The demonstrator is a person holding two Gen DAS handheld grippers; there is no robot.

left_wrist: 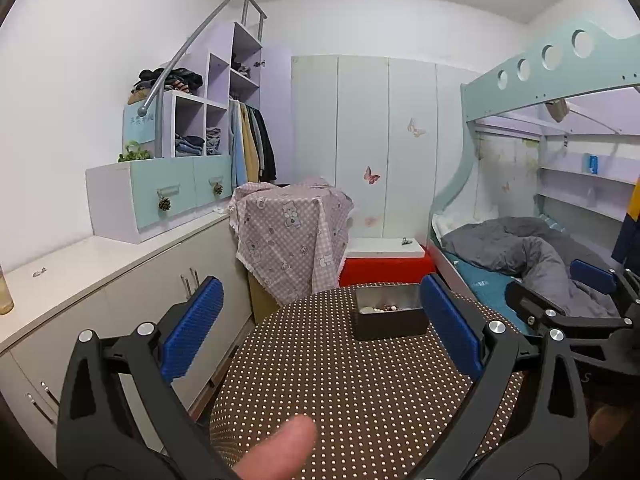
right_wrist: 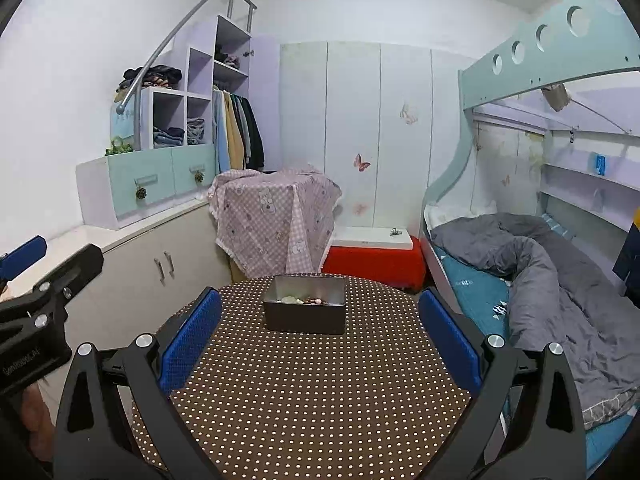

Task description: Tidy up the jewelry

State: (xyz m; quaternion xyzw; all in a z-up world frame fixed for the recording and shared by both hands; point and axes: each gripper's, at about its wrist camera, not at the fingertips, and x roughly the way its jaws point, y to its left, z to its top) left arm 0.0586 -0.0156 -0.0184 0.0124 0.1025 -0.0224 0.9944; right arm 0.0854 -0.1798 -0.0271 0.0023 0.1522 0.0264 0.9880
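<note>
Nearest, in the left wrist view, a fingertip [left_wrist: 280,446] pokes up at the bottom edge between the arms of the left tool [left_wrist: 322,330], whose blue pads are spread wide with nothing between them. The right tool [right_wrist: 320,334] is likewise spread apart and empty above the near half of the round table [right_wrist: 320,392], which wears a brown cloth with pale dots. Each tool shows at the edge of the other's view, side by side and apart.

Farther back, near the table's far rim, stands a dark rectangular tin [right_wrist: 305,311], lid off and upright. Inside it lies the jewelry [right_wrist: 302,301], a small heap of pale and reddish beads on the bottom; single pieces are too small to tell apart.

Beyond the table sit a red box [right_wrist: 374,266] with a white top and something draped in a pink checked cloth [right_wrist: 272,216]. A bunk bed [right_wrist: 532,248] with a grey quilt runs along the right, and white wardrobe doors [right_wrist: 352,120] close the room.
</note>
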